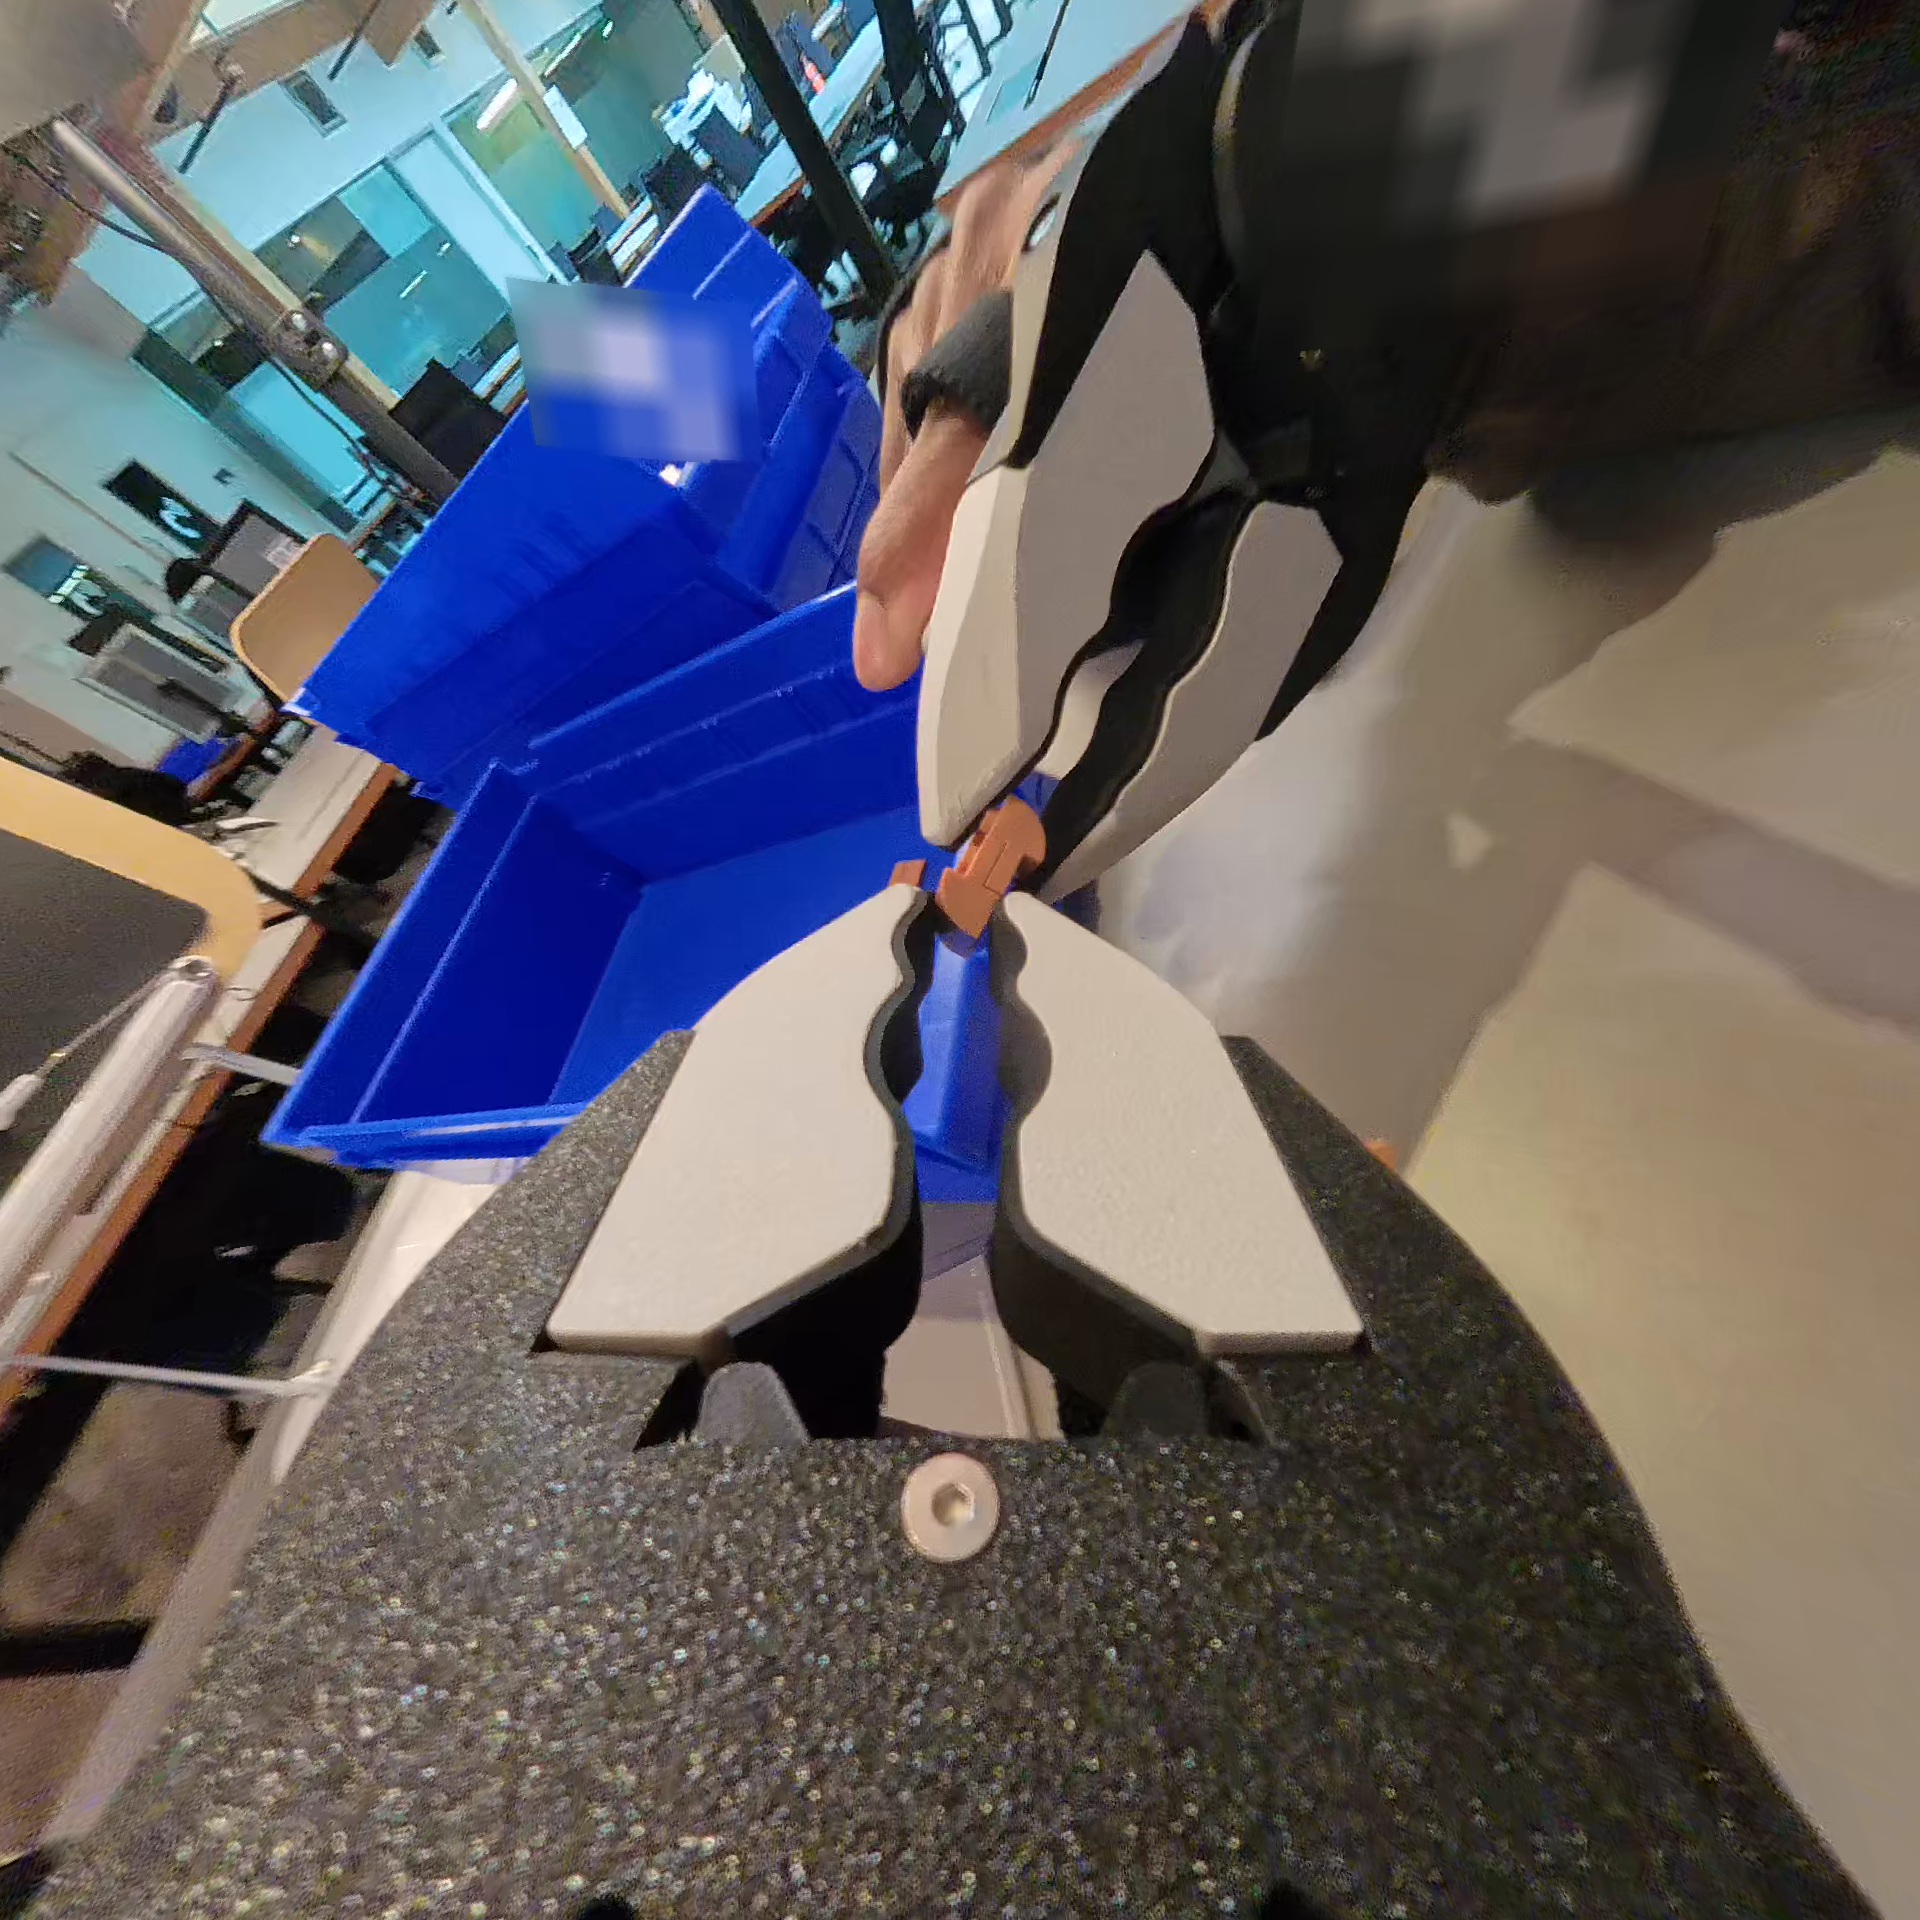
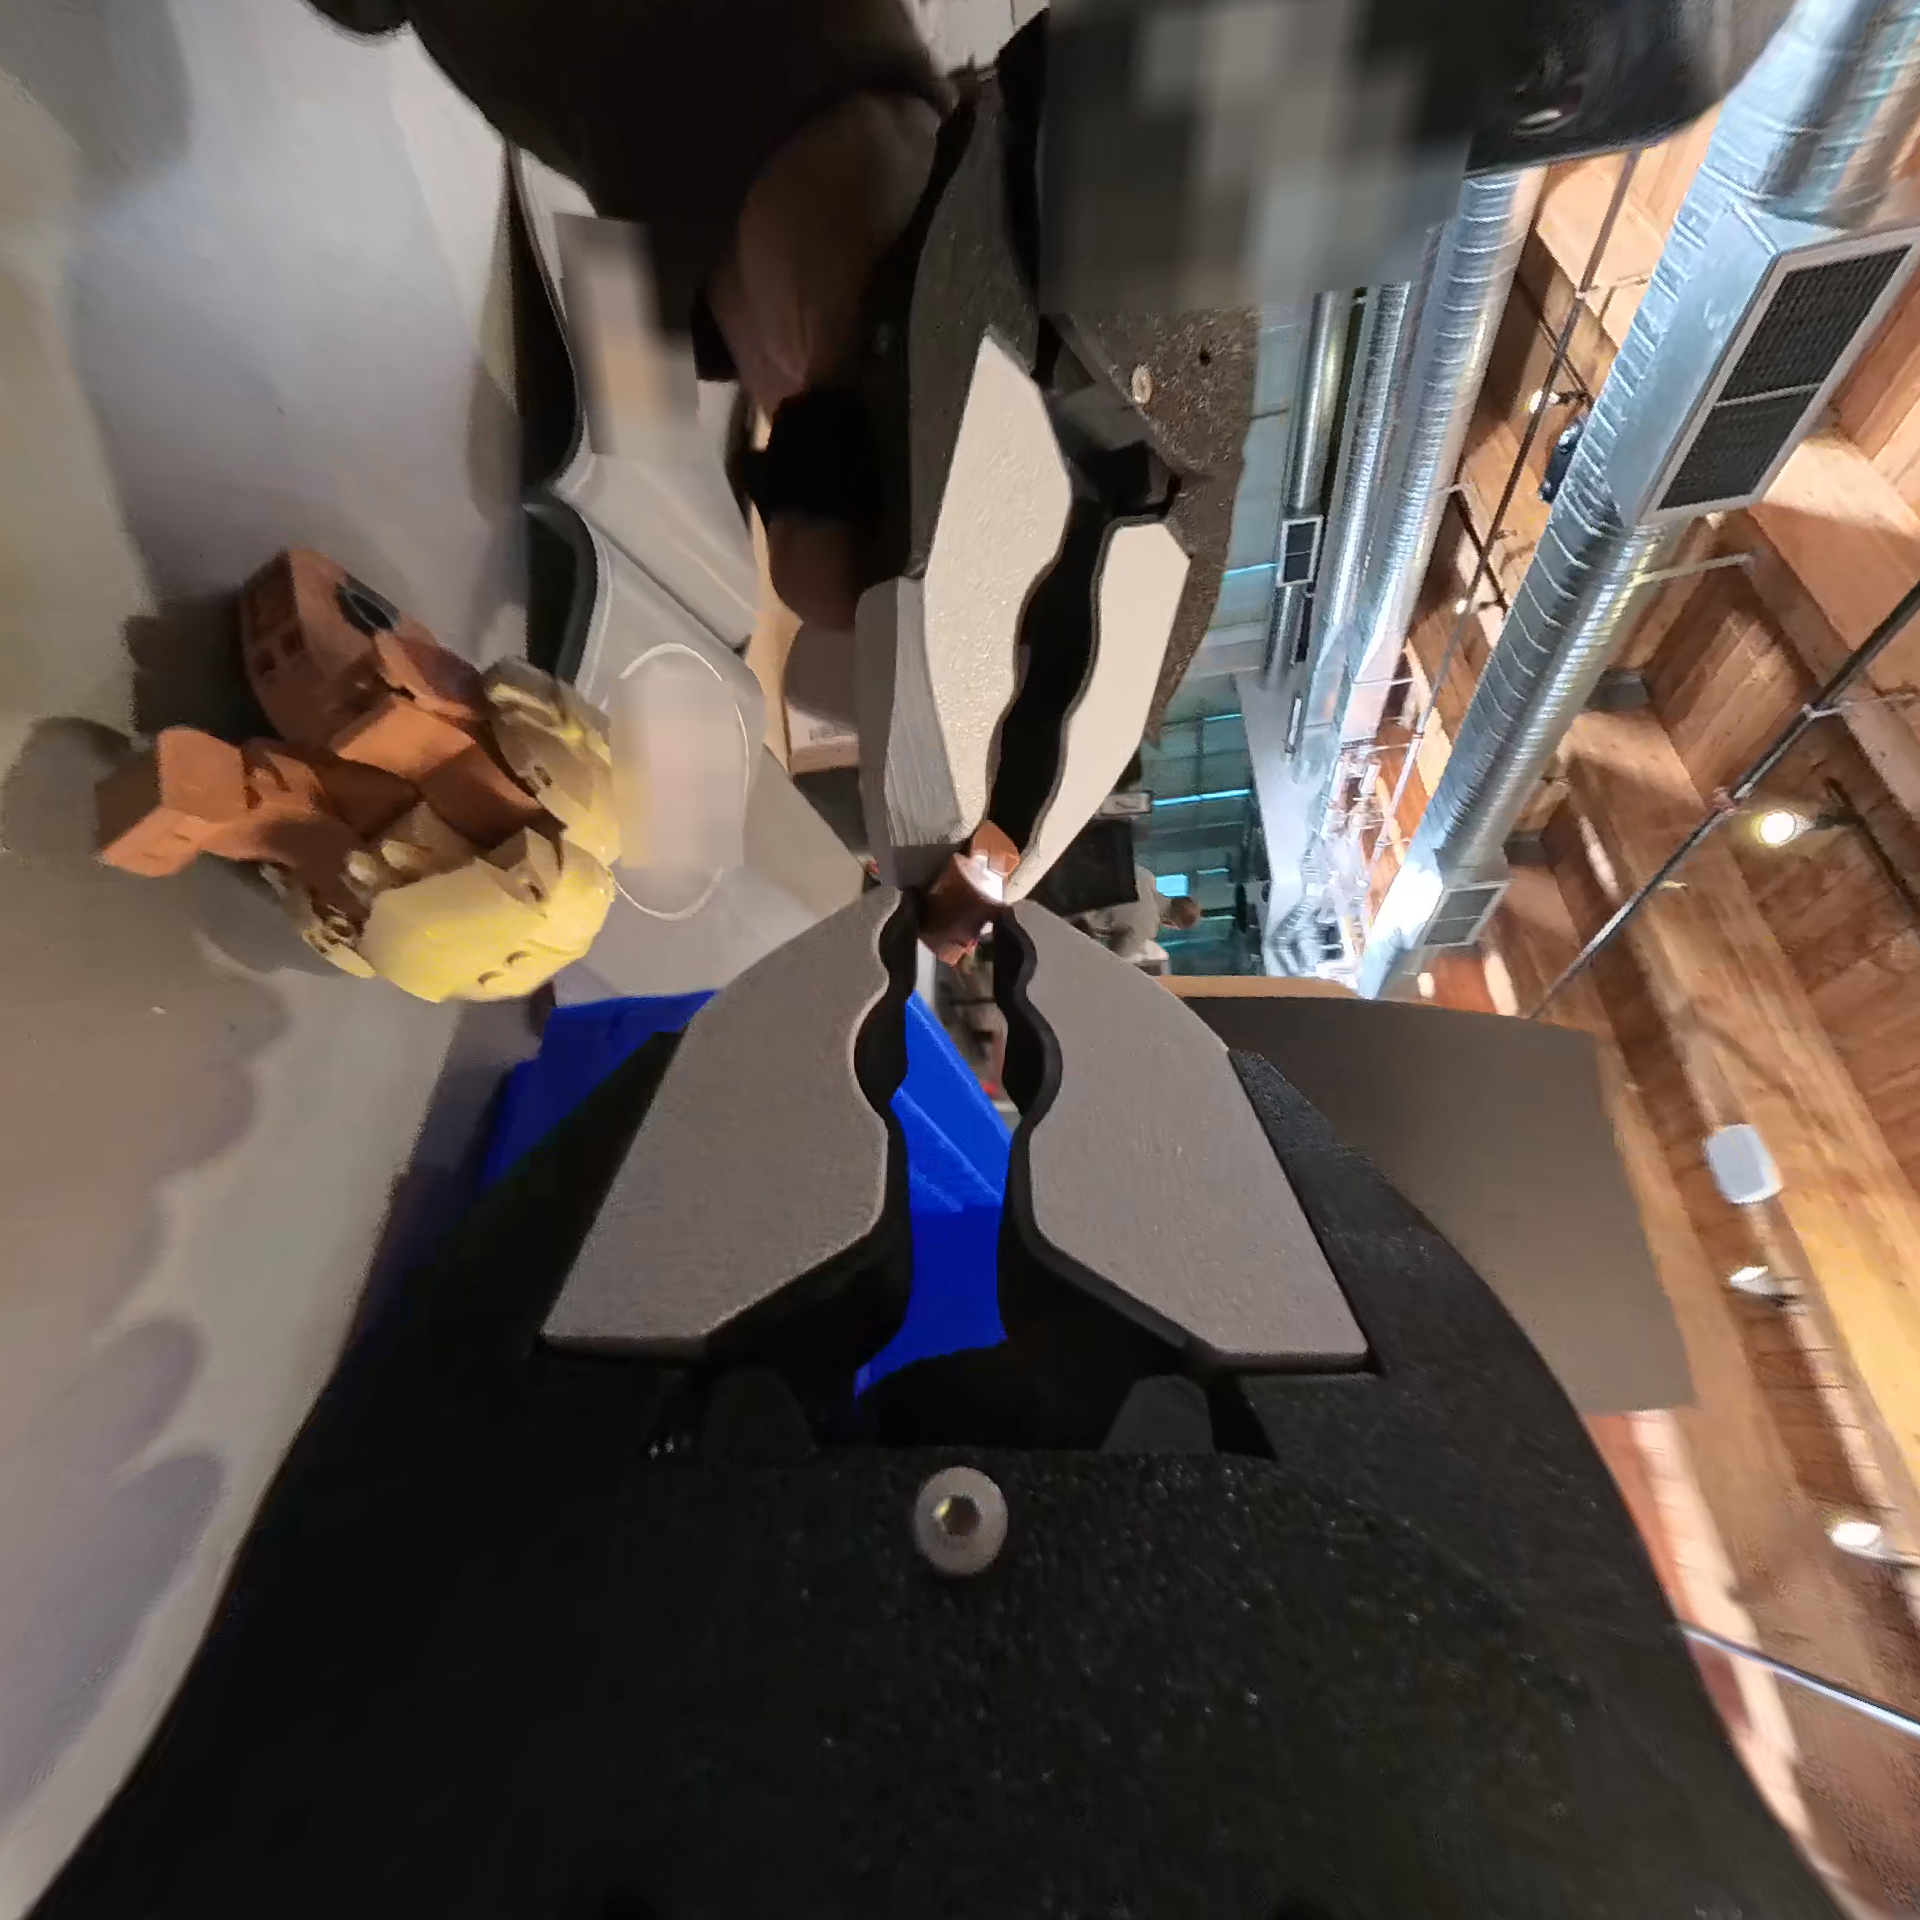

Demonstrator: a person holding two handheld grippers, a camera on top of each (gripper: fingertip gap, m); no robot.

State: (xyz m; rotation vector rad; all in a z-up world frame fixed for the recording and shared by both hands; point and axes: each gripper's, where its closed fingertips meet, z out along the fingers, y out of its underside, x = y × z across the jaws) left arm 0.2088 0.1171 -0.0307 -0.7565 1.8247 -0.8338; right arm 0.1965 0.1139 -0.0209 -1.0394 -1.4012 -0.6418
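A small orange-brown plastic piece is held in the air between both grippers, which meet tip to tip. My left gripper is shut on its near end, with both pads pressing on it. My right gripper comes in from above in the left wrist view and is shut on the far end. In the right wrist view the same piece sits at my right gripper's tips, and the left gripper clamps it from above. A seam runs across the piece. A person's hand holds the right gripper.
Several blue plastic bins stand behind the piece, on the left. A pile of orange-brown and pale yellow parts lies on the grey table, next to a clear round container. Desks and chairs are farther off.
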